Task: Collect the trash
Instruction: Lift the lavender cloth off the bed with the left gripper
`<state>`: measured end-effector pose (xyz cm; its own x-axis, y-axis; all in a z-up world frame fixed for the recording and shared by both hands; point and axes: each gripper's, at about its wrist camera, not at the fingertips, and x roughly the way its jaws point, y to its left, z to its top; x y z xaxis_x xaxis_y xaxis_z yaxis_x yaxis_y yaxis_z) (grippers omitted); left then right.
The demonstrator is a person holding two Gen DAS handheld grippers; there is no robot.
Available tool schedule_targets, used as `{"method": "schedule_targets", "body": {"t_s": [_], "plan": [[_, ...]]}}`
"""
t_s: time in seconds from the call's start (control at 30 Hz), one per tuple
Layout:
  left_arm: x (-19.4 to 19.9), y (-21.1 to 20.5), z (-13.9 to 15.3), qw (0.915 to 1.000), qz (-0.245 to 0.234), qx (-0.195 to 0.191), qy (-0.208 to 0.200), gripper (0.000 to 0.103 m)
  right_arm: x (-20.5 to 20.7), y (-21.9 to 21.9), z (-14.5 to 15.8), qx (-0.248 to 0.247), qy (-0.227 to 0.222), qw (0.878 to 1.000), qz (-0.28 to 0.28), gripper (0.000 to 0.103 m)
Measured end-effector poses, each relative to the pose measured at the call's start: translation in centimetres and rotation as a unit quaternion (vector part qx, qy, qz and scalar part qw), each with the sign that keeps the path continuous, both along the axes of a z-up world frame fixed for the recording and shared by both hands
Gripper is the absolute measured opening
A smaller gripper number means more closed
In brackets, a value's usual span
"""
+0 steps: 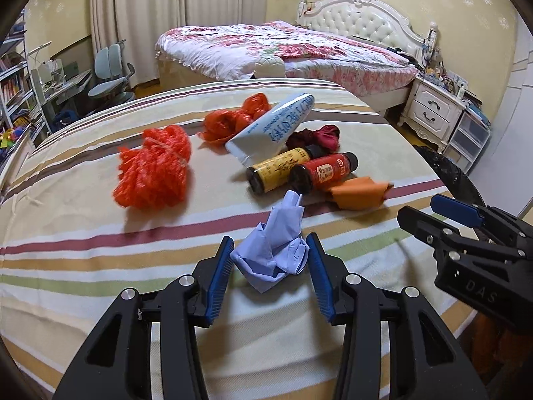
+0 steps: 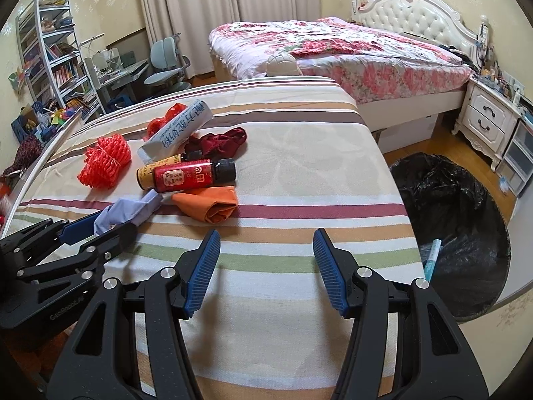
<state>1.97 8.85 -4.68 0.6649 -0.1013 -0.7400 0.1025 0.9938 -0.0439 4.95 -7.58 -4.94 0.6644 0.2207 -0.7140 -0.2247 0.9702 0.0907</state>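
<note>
The left claw (image 1: 269, 250) grips the crumpled blue paper (image 1: 273, 253), both pads pressing its sides, on the striped bench (image 1: 100, 266). Just beyond the paper lie the red bottle (image 1: 321, 171) and an orange wrapper (image 1: 358, 193); the red mesh (image 1: 153, 166) lies left of it. The right claw (image 2: 266, 246) hangs released and empty, right of the paper, near the black bin bag (image 2: 449, 200).

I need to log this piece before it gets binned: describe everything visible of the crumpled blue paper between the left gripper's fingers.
The crumpled blue paper is a pale lavender-blue wad, creased and folded, matte like thin paper. One twisted end sticks up toward the red bottle. It lies on the striped cloth, near the orange paper. The left gripper brackets it, blue pads against both its sides; whether they press firmly cannot be told.
</note>
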Motion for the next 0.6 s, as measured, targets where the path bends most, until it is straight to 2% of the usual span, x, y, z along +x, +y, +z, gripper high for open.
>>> {"method": "schedule_targets", "body": {"t_s": [0.37,0.47,0.6], "plan": [[-0.4,4.0,0.4,0.9984,0.055,0.004,-0.011,0.045,1.6,4.0,0.1,-0.012,0.008,0.999,0.031,0.057],[-0.3,4.6,0.4,0.998,0.062,0.0,-0.013,0.045,2.2,5.1,-0.1,-0.019,0.012,0.999,0.032,0.062],[-0.3,5.1,0.3,0.9979,0.063,-0.003,-0.015,0.045,2.5,5.9,-0.5,-0.039,0.016,0.999,0.029,0.06]]}}
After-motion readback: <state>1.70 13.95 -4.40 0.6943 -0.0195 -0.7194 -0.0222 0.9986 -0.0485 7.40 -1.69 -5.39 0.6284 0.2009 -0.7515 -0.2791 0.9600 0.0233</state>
